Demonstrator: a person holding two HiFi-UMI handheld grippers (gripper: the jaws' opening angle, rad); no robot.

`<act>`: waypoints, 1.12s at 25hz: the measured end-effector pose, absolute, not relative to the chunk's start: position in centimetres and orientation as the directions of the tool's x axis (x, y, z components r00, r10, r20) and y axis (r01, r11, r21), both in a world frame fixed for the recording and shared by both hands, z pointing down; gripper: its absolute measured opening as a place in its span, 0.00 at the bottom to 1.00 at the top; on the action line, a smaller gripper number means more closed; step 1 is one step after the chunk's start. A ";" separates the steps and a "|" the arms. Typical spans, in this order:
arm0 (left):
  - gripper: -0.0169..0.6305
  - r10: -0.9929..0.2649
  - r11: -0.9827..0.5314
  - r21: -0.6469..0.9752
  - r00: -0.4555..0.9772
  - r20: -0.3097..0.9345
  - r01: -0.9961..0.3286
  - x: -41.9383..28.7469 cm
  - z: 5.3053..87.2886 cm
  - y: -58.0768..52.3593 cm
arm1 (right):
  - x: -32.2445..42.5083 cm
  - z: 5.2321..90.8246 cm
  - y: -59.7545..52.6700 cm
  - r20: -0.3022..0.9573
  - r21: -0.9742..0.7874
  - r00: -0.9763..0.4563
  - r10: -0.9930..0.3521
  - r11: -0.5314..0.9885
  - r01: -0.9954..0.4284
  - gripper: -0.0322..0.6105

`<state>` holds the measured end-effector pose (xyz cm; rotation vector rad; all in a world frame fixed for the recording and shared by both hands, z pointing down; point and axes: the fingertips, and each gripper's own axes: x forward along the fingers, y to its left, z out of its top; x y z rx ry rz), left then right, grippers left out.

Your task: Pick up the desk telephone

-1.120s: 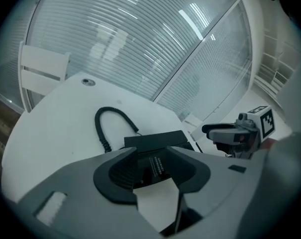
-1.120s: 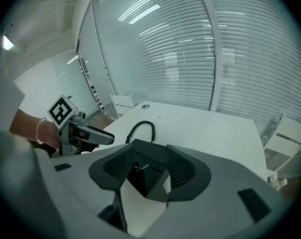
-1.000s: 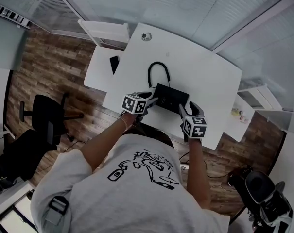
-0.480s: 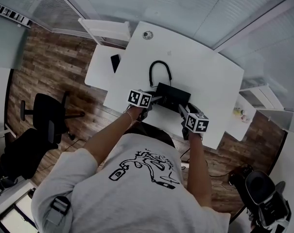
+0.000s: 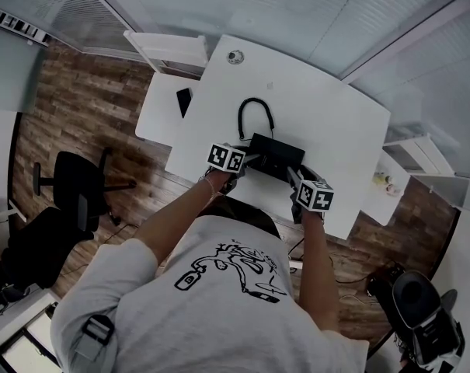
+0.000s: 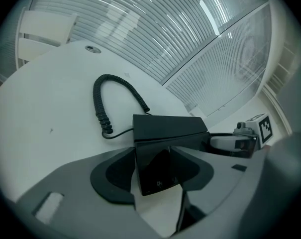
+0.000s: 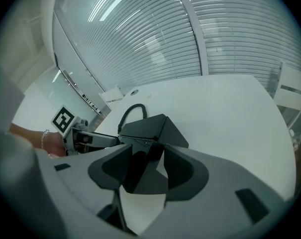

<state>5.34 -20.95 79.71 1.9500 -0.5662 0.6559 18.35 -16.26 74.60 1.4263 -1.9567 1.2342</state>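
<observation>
The black desk telephone (image 5: 277,155) lies on the white table (image 5: 328,123), its coiled cord (image 5: 254,113) looping away behind it. My left gripper (image 5: 250,160) is at its left end and my right gripper (image 5: 291,176) at its right end. In the left gripper view the phone's end (image 6: 167,131) sits between that gripper's (image 6: 157,171) spread jaws. In the right gripper view a corner of the phone (image 7: 150,131) lies between that gripper's (image 7: 148,171) jaws, which are closing. I see no pad pressing on the phone.
A lower white side table (image 5: 157,115) at the left carries a small dark device (image 5: 183,99). A round grommet (image 5: 234,57) sits at the table's far edge. Office chairs stand on the wooden floor at left (image 5: 71,189) and lower right (image 5: 421,301).
Both grippers have come down closer to the table and in against the two ends of the phone. The phone and its cord lie where they were.
</observation>
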 end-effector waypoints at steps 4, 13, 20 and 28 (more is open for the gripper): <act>0.34 -0.115 -0.404 0.653 0.744 0.658 -0.640 5.3 79.7 -21.1 | 18.6 74.5 -16.2 0.753 -0.418 -0.384 -0.534 0.062 -0.906 0.33; 0.32 -0.116 -0.395 0.648 0.735 0.668 -0.651 4.9 78.2 -21.1 | 18.4 73.2 -16.2 0.747 -0.442 -0.379 -0.547 0.018 -0.897 0.31; 0.31 -0.140 -0.364 0.679 0.758 0.637 -0.637 4.4 74.1 -21.4 | 18.2 68.7 -17.0 0.692 -0.469 -0.392 -0.606 0.035 -0.882 0.31; 0.30 -0.188 -0.367 0.692 0.778 0.599 -0.621 4.5 68.8 -21.5 | 18.2 62.8 -17.3 0.630 -0.452 -0.384 -0.675 0.084 -0.888 0.31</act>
